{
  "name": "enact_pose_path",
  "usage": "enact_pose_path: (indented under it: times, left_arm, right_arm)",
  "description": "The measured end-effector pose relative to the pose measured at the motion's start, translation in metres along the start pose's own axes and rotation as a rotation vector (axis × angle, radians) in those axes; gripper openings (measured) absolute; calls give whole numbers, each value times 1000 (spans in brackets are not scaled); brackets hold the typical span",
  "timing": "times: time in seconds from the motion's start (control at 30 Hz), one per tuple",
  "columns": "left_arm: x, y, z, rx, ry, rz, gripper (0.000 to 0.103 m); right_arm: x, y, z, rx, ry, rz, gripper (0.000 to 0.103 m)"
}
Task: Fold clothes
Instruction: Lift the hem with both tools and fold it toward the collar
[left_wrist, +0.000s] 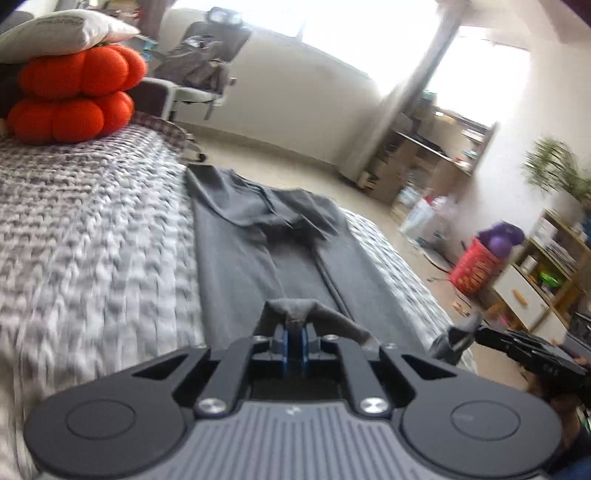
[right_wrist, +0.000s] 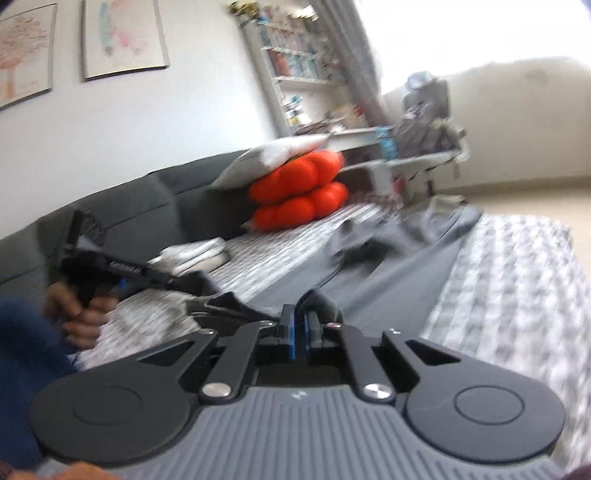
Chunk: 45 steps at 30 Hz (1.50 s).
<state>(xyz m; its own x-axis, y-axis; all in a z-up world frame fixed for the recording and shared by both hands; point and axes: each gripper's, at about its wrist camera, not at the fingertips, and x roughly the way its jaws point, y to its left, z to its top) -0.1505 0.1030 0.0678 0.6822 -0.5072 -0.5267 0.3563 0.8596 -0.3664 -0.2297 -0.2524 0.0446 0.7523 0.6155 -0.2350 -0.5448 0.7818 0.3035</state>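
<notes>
A living room with bright windows holds a sofa bed covered by a grey-and-white textured bedspread (left_wrist: 92, 229), and on it grey trousers (left_wrist: 258, 236) lie stretched out lengthwise, legs side by side, the waist end rumpled at the far side near the edge. Two orange pumpkin cushions (left_wrist: 74, 92) sit stacked under a white pillow (left_wrist: 55, 33), well clear of the cloth. The left gripper (left_wrist: 295, 326) is closed on a bunch of hem fabric; the right gripper (right_wrist: 301, 317) is likewise clamped on the neighbouring hem. Holding both leg ends together probably keeps the edge taut and level, so the near end can travel toward the waist as one.
</notes>
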Motion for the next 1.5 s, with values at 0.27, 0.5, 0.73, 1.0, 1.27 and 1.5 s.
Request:
enact_pose_path:
  times: [0.27,0.5,0.73,1.0,1.27,1.5]
  left_arm:
    - [86,33,57,-155,42,78,9]
    - [68,77,50,-202,-11,61,53]
    - [65,70,29,-23,11,-44,56]
    - [72,63,22,200,47,-136,56]
    - [98,51,34,371,135,-174,56]
    - [121,47,48,365,139,-202,56]
  right_arm:
    - [82,-51,31,43,93,-133,3]
    - [82,-86,26,100,166,-120,29]
    - [62,-90,13,130,205,-12,37]
    - [83,-87,7,55,289,34,37]
    - [85,-76,14,-13,248,-44,8]
    - [96,-73,39,-99,156,-190,8]
